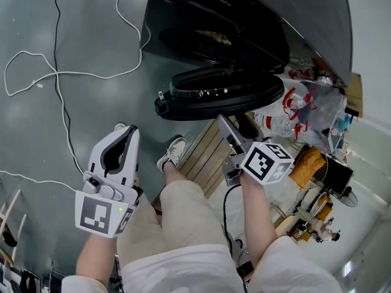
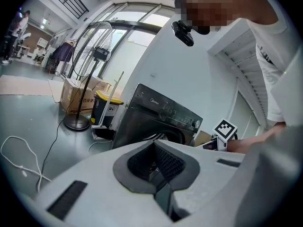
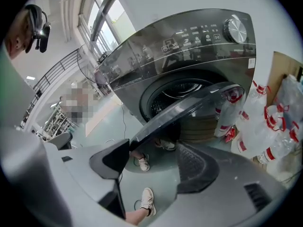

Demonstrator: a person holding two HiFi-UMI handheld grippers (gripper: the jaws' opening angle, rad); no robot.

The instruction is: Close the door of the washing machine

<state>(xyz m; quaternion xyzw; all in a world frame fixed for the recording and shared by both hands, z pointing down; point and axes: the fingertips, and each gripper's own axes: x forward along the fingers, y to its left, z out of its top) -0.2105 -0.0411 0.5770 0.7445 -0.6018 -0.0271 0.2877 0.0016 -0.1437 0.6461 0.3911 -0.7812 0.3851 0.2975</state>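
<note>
Washing machine door point(image 3: 189, 109) looks rigid, glossy and hinged; we would push its rim with the right gripper point(image 3: 154, 157), jaws apart and empty; left gripper point(image 2: 156, 167) jaws together.

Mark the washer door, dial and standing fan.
washer door point(image 3: 175, 117), right gripper view, dark outer rim.
dial point(image 3: 235, 30), right gripper view, knob face.
standing fan point(image 2: 100, 54), left gripper view, motor hub.

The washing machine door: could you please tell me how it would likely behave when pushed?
The door looks rigid with a thick dark rim, so it should probably swing as one piece. It hangs open from the washing machine, so a push likely pivots it on its hinge. Its glossy surface may be slippery.
</note>
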